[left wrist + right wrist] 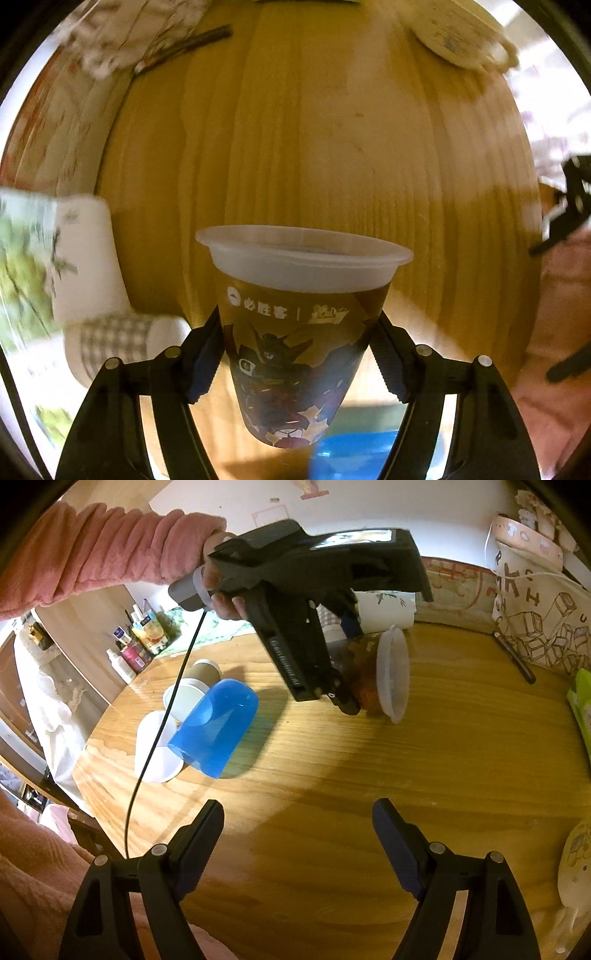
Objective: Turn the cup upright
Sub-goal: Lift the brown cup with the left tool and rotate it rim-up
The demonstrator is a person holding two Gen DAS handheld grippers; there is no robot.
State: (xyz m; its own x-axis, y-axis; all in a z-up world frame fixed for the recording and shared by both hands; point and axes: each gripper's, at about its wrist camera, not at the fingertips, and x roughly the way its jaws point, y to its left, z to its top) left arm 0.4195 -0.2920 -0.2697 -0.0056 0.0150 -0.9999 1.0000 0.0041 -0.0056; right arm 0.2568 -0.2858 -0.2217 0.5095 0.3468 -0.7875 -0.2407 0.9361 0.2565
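My left gripper (297,345) is shut on a printed plastic cup (295,332) with a frosted rim, held above the wooden table (314,129). The rim points away from the camera. In the right wrist view the left gripper (343,686) holds the cup (384,672) on its side in the air, mouth facing right. My right gripper (297,834) is open and empty, low over the table's near side.
A blue translucent cup (214,727) lies on its side at the left, beside white paper cups (184,698) and a white lid (155,749). A pen (515,657), a printed bag (535,624) and a green packet (581,701) lie at right. Bottles (129,646) stand beyond the table.
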